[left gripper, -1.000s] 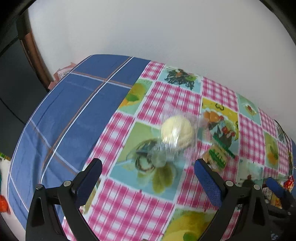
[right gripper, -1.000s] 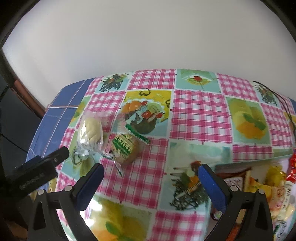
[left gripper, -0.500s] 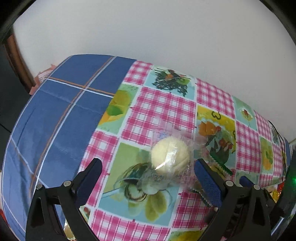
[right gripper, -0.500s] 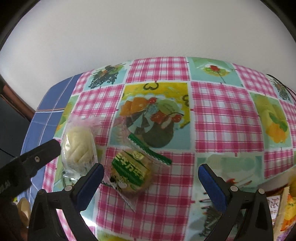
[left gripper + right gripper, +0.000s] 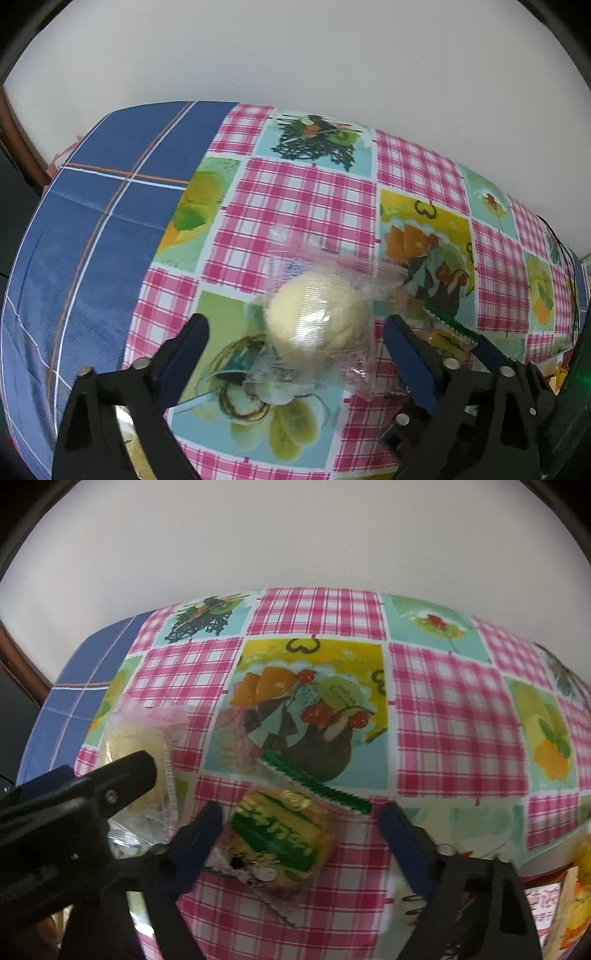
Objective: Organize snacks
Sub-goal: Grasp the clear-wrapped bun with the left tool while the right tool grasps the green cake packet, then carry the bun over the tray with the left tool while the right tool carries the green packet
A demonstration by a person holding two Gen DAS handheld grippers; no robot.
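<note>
- My left tongs (image 5: 295, 332) have dropped over the bun (image 5: 317, 325), jaws just narrowing, still clear of its wrapper.
- My right tongs (image 5: 301, 814) likewise straddle the green packet (image 5: 280, 838) on the cloth (image 5: 454, 716), unclamped; both grabs look imminent.

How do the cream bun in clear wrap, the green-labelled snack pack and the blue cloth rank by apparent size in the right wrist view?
1. Green-labelled snack pack, though nearness inflates it.
2. Blue cloth, only a strip showing.
3. Cream bun, partly hidden behind the left gripper; unsure against the cloth.
</note>
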